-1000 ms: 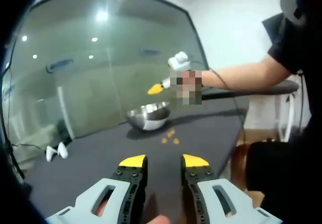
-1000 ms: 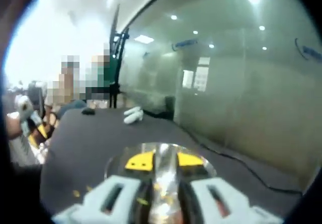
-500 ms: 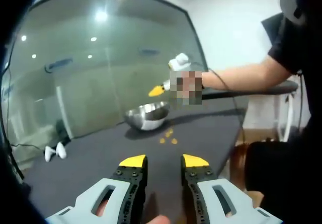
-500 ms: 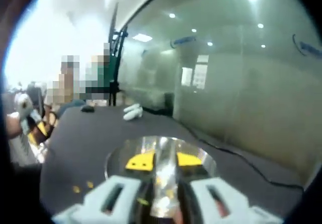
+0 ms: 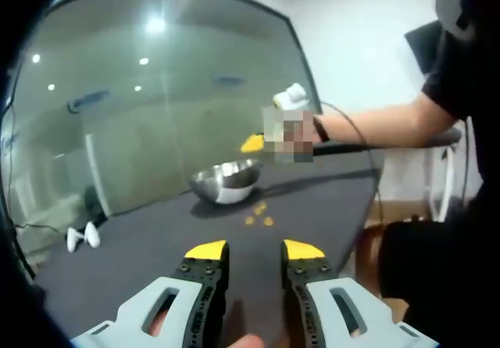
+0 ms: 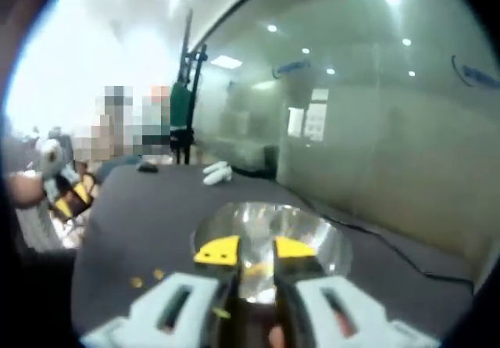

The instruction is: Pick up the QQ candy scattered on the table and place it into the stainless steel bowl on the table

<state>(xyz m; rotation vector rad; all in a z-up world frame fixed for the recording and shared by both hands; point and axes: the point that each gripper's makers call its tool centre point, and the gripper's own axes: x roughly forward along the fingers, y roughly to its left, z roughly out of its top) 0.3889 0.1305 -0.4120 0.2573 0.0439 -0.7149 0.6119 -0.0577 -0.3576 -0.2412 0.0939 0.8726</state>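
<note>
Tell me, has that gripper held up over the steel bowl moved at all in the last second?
Yes. In the left gripper view the right gripper has drifted right and slightly up, off the stainless steel bowl, which has barely shifted.

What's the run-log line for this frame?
right gripper: open, above round stainless steel bowl | left gripper: open, idle | small yellow candies: on dark table

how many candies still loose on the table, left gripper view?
3 candies on the dark table, just in front of the stainless steel bowl: one nearest it, one lower left, one lower right. They are tiny; more may be hidden.
</note>
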